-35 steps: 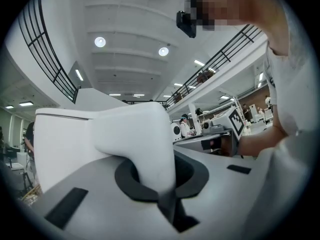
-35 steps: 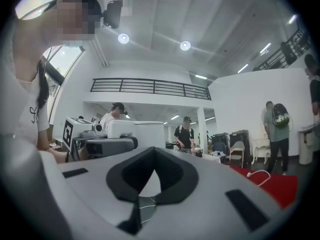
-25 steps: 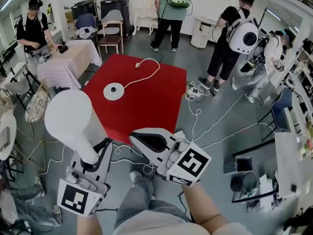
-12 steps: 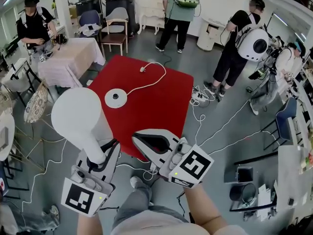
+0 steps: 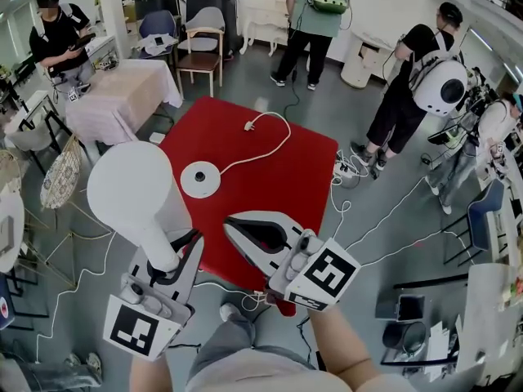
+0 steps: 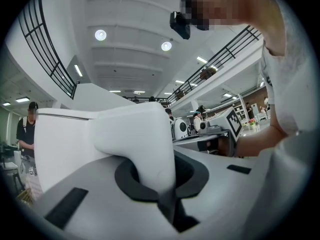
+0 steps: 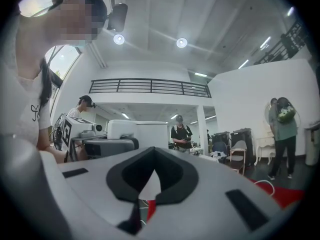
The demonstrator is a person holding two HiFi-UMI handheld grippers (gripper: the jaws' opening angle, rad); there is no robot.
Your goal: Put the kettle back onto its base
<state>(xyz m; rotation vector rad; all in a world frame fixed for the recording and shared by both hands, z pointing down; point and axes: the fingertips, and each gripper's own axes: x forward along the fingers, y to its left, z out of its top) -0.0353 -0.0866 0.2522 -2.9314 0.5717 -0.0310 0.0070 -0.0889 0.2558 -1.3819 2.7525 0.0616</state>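
Kettle [image 5: 135, 198], white, hangs at lower left of the head view, its handle clamped in the left gripper [image 5: 176, 249] and mostly hidden by it. Its base [image 5: 200, 179] lies apart on the red table [image 5: 270, 178]. The right gripper [image 5: 237, 227] is closed on nothing.

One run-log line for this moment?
left gripper: shut on handle of white plastic kettle | right gripper: shut, empty | round white base: bare, on red table

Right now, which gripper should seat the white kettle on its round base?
Left: left gripper clamps the handle of the white kettle; the round white base lies ahead on the red table; right gripper is shut, empty.
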